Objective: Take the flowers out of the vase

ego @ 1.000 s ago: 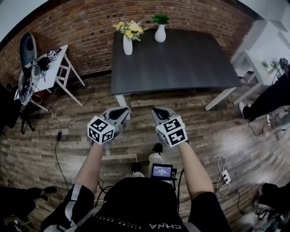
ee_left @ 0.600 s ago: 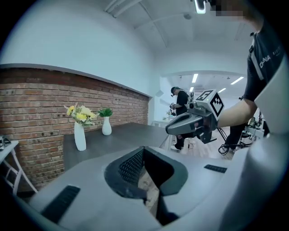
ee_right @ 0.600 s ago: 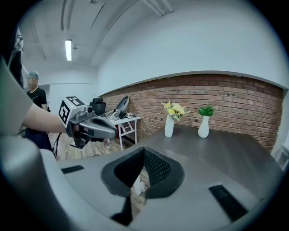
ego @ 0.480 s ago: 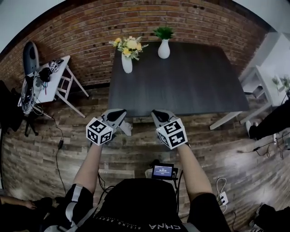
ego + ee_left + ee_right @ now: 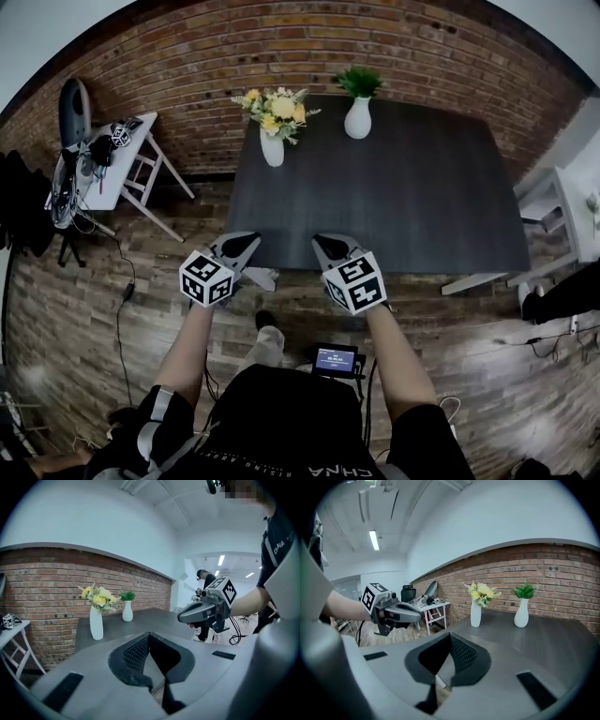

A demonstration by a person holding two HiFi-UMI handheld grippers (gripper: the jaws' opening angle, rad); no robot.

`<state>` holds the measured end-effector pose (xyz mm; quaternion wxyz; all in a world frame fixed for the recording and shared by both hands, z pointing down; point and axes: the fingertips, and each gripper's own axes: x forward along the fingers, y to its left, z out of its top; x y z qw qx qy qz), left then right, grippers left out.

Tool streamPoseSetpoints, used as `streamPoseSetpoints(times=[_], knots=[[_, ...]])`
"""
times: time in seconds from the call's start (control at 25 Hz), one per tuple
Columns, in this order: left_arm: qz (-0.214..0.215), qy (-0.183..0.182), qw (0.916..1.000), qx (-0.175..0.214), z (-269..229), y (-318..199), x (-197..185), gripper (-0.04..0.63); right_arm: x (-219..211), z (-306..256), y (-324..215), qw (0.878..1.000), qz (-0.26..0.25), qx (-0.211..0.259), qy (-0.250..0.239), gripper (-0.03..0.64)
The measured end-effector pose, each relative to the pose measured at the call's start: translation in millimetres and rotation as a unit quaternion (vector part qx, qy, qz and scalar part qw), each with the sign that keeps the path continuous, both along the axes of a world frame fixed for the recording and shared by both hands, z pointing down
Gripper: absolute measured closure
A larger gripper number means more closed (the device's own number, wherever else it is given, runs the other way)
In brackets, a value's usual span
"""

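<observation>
A person stands at the near edge of a dark table (image 5: 403, 206), holding the left gripper (image 5: 246, 244) and the right gripper (image 5: 330, 246) side by side over that edge, each with its fingers pressed together and nothing between them. The flowers (image 5: 277, 103), a yellow and cream bunch, stand in a slim white vase (image 5: 272, 148) at the far left of the table, close to the brick wall (image 5: 187, 84) and well apart from both grippers. A second white vase with a green plant (image 5: 357, 117) stands near it to the right. The likely trouble is the vase itself: it looks tall and narrow, so pulling the stems up with no hold on it could lift or topple it, and a long reach across the table could knock the neighbouring vase. The thin stems may also slip from a loose pinch. Compared with a second ago, the table and both vases sit lower and nearer in the head view, and the grippers, then over the wooden floor (image 5: 84, 281), now reach the table's edge.
</observation>
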<state>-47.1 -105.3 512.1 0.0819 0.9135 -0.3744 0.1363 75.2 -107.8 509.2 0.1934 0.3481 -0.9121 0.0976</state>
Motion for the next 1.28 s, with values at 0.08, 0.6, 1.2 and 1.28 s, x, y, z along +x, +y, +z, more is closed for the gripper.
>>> streamPoseSetpoints(times=[0.08, 0.6, 1.2, 1.28], knots=[[-0.004, 0.003, 1.0000, -0.002, 3.9, -17.8, -7.4, 0.592, -6.2, 5.3, -15.2, 1.000, -0.001, -0.005, 0.000, 0.611], [0.044, 0.004, 0.9990, 0.003, 0.3, -188.8, -42.4, 0.592, -51.5, -3.6, -173.3, 1.000, 0.024, -0.005, 0.000, 0.611], [0.017, 0.021, 0.9996, -0.013, 11.5, -285.7, -58.6, 0.592, -73.4, 2.2, -266.8, 1.000, -0.001, -0.025, -0.003, 0.611], [0.002, 0.023, 0.9996, -0.014, 12.3, -288.7, -55.1, 0.592, -69.9, 3.1, -272.3, 1.000, -0.014, -0.027, 0.000, 0.611]])
